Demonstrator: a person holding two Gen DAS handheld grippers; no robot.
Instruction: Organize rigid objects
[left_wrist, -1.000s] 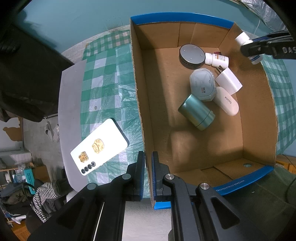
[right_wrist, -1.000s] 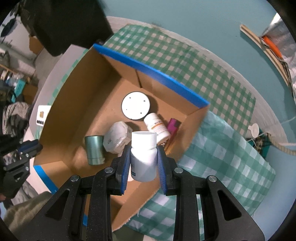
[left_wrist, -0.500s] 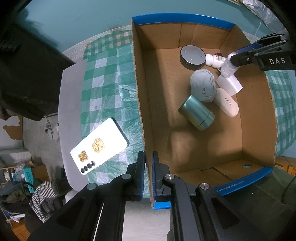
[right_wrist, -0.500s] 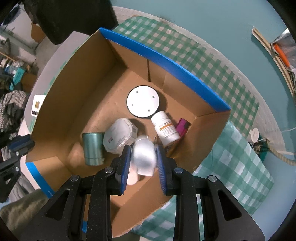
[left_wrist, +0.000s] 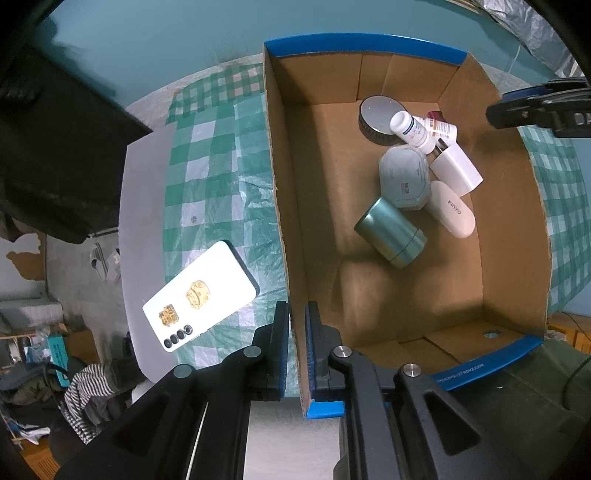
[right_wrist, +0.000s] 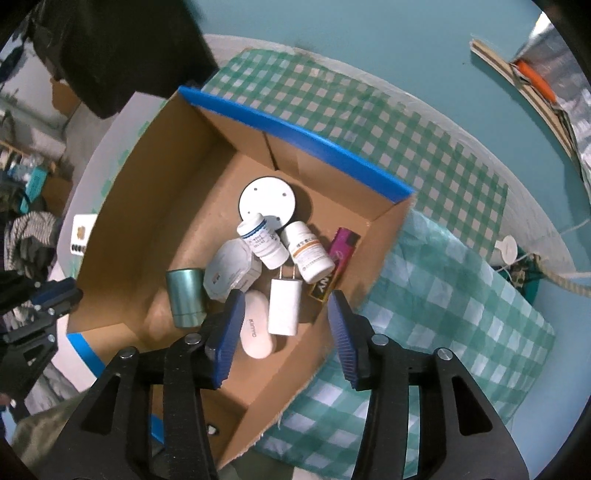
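Rigid objects lie mostly gathered in the cardboard box (right_wrist: 207, 155), clustered toward its far right corner. Among them are a white bottle with a blue-banded label (right_wrist: 263, 240) lying tilted across the round dark disc (right_wrist: 266, 200) and the octagonal white case (right_wrist: 231, 267), a second white bottle with an orange label (right_wrist: 308, 254) just right of it, a magenta packet (right_wrist: 334, 264) against the right wall, a white plug adapter (right_wrist: 283, 306), a white oval case (right_wrist: 256, 328) and a teal metal canister (right_wrist: 185, 297) on its side.

One item is plainly left outside: a white phone (left_wrist: 199, 301) with gold stickers, lying on the checked cloth (left_wrist: 214, 177) of the desk (left_wrist: 142, 206), left of the box and just beyond the left tool (left_wrist: 297, 345). By my reading, the sorting is nearly complete, with the phone as the remaining piece; nothing else loose shows on the cloth in either view, though parts of the desk are out of sight.

Right tool (right_wrist: 286, 334) hovers above the near right part of the box with its jaws spread wide and nothing between them. Left tool has its jaws drawn narrow on either side of the box's left wall near the near corner, apparently pinching the cardboard to steady it, though actual contact is hard to confirm.
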